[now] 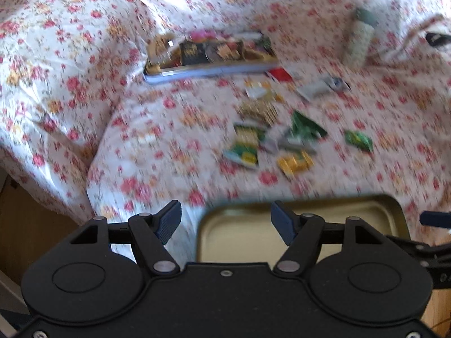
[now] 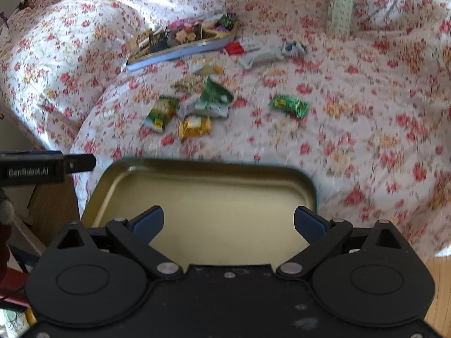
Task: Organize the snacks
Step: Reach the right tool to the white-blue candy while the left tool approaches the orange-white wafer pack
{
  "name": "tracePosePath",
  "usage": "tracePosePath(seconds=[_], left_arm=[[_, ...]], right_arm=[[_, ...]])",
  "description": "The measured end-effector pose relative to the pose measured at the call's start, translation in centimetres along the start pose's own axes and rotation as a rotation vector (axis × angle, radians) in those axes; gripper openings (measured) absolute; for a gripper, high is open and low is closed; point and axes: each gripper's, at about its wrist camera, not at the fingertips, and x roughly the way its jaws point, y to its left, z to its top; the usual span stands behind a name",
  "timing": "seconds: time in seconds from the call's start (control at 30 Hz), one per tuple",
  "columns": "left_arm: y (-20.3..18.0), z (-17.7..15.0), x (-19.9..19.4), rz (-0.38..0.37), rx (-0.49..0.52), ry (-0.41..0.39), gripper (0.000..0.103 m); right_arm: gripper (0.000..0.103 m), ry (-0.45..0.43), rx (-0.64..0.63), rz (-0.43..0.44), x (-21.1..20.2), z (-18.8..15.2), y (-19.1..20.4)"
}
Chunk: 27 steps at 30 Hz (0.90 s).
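Note:
An open gold-lined tin (image 2: 214,197) sits at the near edge of the bed. My right gripper (image 2: 229,221) hovers over it, open, its blue pads apart and touching nothing. My left gripper (image 1: 225,221) is open too, over the tin's (image 1: 242,239) left end and empty. Loose snack packets lie further up the bed: a yellow one (image 2: 194,126), green ones (image 2: 162,111) (image 2: 289,105) (image 2: 214,98), a brownish bar (image 2: 188,83) and a red one (image 2: 234,48). The left view shows the yellow packet (image 1: 294,163) and a green packet (image 1: 358,139).
The floral bedspread (image 2: 366,112) covers the whole bed. A flat picture-printed tin (image 2: 183,39) holding snacks lies at the back beside a pillow (image 2: 70,42). A pale cylinder with a green cap (image 2: 341,8) stands at the back right. Wooden floor (image 1: 33,225) shows at the left.

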Motion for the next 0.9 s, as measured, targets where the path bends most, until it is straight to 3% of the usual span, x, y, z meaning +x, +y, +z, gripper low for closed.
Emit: tracePosePath(seconds=[0.23, 0.43, 0.63, 0.9], left_arm=[[0.4, 3.0, 2.1, 0.0, -0.01, -0.064, 0.072], [0.3, 5.0, 4.6, -0.038, -0.012, -0.176, 0.072], [0.1, 6.8, 7.9, -0.082, -0.04, -0.234, 0.072], [-2.2, 9.6, 11.4, -0.114, 0.099, -0.344, 0.073]], right_arm=[[0.101, -0.063, 0.013, 0.003, 1.1, 2.7, -1.2], [0.098, -0.142, 0.019, -0.008, 2.6, 4.7, -2.4], [0.097, -0.237, 0.001, -0.04, 4.6, 6.7, -3.3], [0.097, -0.323, -0.014, -0.084, 7.8, 9.5, -4.6]])
